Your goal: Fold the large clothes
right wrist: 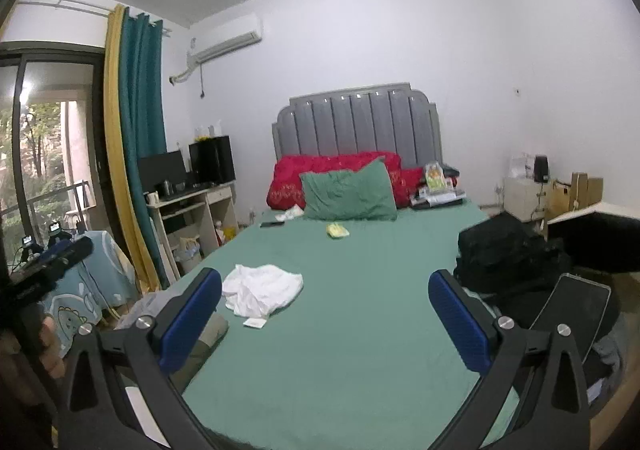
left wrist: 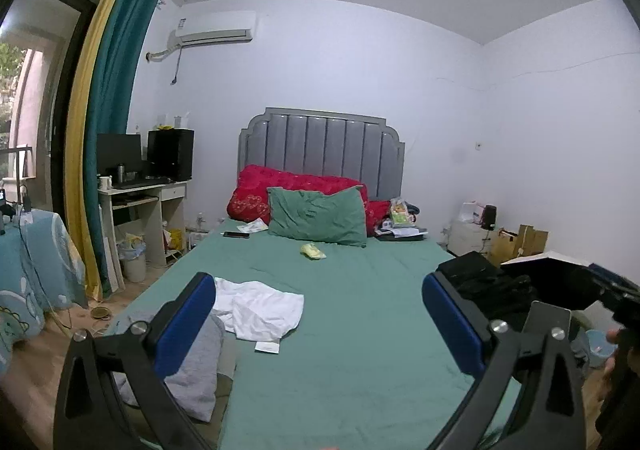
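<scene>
While both tools point(left wrist: 318, 314) point(right wrist: 324, 310) gape empty: one white garment point(left wrist: 260, 308), one green pillow point(left wrist: 318, 215).

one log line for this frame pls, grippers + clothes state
left gripper: open, empty | right gripper: open, empty | white garment: crumpled on green bed, unfolded | black clothes: heaped at bed's right edge

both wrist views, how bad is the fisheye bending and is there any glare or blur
Left wrist view: strong bending, the curtain bows and dark corners frame it; the window is washed out; the bed is sharp. Right wrist view: same curve, a bright glare spot on the glass door; the white garment is clear, no blur.
</scene>
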Demonstrator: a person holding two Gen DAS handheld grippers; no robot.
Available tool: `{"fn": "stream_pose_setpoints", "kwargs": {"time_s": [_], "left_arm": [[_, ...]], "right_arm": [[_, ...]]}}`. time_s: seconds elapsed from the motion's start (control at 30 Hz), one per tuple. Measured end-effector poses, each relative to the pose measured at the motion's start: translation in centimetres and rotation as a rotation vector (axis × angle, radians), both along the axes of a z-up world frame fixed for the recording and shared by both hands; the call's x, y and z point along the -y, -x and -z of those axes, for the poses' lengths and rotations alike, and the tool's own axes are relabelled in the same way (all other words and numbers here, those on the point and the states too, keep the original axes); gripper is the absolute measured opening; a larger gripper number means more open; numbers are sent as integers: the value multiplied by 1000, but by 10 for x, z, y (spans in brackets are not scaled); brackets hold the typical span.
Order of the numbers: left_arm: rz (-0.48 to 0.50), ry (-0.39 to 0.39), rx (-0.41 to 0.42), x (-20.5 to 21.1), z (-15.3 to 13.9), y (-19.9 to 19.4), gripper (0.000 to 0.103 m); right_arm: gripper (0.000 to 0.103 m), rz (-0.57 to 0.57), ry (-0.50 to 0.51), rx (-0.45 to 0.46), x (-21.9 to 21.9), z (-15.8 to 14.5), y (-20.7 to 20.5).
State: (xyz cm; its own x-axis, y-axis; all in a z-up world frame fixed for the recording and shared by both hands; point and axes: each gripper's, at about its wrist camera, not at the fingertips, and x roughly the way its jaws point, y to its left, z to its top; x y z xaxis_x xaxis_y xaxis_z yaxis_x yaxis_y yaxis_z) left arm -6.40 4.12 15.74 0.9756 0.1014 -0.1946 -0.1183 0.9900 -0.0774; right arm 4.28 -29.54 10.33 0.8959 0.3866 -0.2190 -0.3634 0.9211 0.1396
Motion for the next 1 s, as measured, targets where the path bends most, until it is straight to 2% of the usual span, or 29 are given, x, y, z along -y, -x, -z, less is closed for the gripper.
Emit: {"fn": "stream_pose_setpoints", "kwargs": {"time_s": [0.23,0.7,1.0], "left_arm": [[15,0,-19,-2,15,-3,103],[3,41,-46,-14,30,-8,103],[4,48,-54,-15,33,-4,103]], "right_arm": [[102,16,19,16,-7,-1,4],[102,-5,48,-67,-30,27,-18],[102,-3,55,-76,-34,30,-15]]}}
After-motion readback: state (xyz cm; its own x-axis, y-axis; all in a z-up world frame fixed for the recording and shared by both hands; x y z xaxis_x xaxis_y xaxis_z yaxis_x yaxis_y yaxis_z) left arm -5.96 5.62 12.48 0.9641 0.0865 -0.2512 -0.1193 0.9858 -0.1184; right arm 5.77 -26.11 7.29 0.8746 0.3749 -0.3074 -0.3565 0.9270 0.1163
